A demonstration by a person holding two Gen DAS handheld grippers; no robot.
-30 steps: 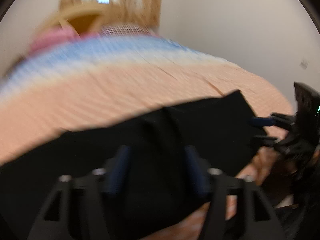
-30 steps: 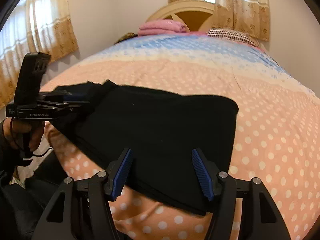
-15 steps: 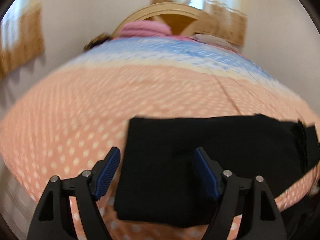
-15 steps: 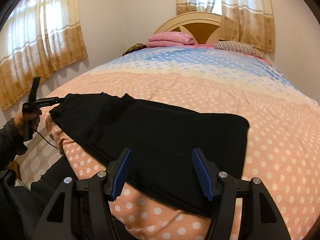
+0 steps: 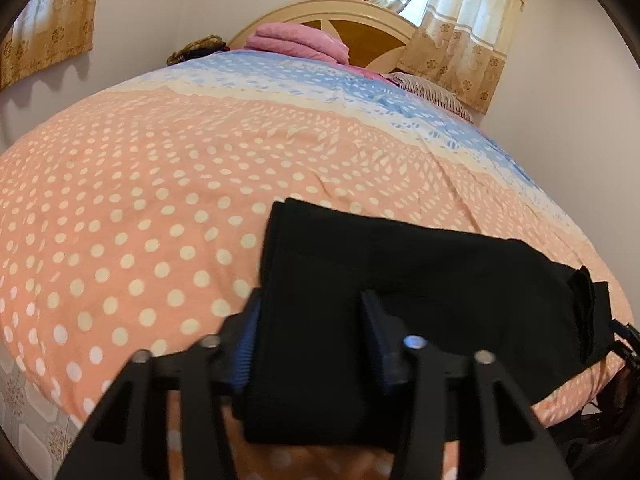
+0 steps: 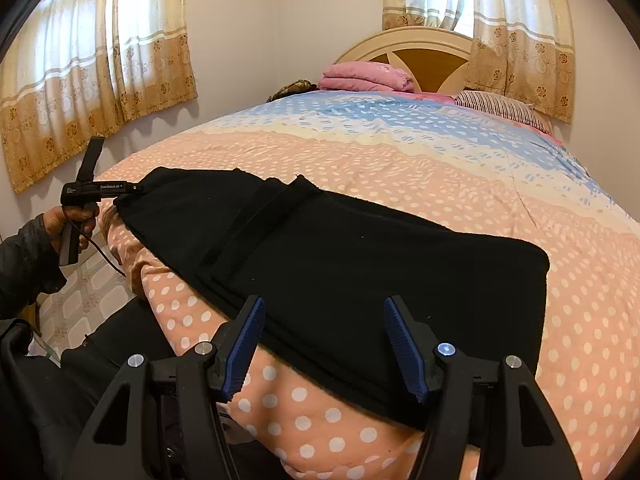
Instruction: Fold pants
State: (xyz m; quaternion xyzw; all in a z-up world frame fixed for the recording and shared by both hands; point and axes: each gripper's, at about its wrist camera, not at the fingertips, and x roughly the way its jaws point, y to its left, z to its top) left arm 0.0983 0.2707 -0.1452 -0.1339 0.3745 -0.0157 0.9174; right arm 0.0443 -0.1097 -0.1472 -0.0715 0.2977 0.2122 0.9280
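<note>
Covering the dotted bedspread [image 6: 440, 168], pants [image 6: 340, 264]: left claw [image 5: 310, 336] closing on them, right claw [image 6: 324, 344] agape.

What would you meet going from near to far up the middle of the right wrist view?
Right tongs → black pants → polka-dot bedspread → pink folded blanket → headboard.

Home bedroom. A bed [image 6: 440, 168] with a peach polka-dot and blue-banded cover fills the room; arched cream headboard [image 6: 404, 42] against the wall, folded pink blanket [image 6: 366, 76] and striped pillow [image 6: 500, 106] at its head. Lace-trimmed curtains [image 6: 92, 68] over two windows. Patterned tile floor [image 6: 80, 296].
</note>
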